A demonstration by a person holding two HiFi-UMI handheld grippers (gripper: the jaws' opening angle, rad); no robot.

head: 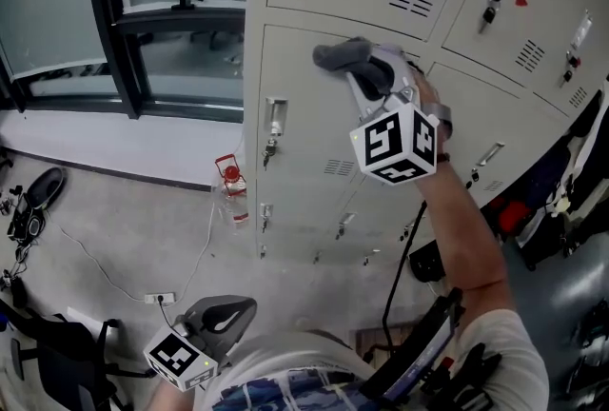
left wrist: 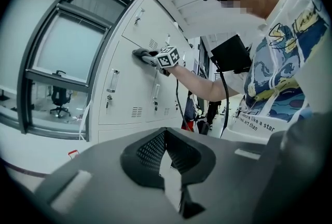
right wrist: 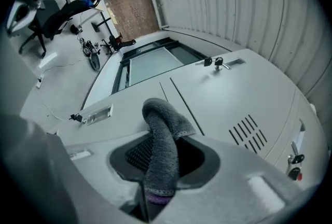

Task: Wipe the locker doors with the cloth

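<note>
At the lower left, my left gripper hangs with its jaws together, holding nothing. In the upper middle, my right gripper pinches the gray cloth against 1 locker door. I think I am mid-wipe. Next I should drag it down, pressing flat.

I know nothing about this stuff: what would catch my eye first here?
A grey cloth is pinched in the right tool and held up against a pale locker door, near the door's top edge. That tool carries a cube covered in black-and-white square markers. The left tool hangs low at the bottom of the head view, holding nothing.
</note>
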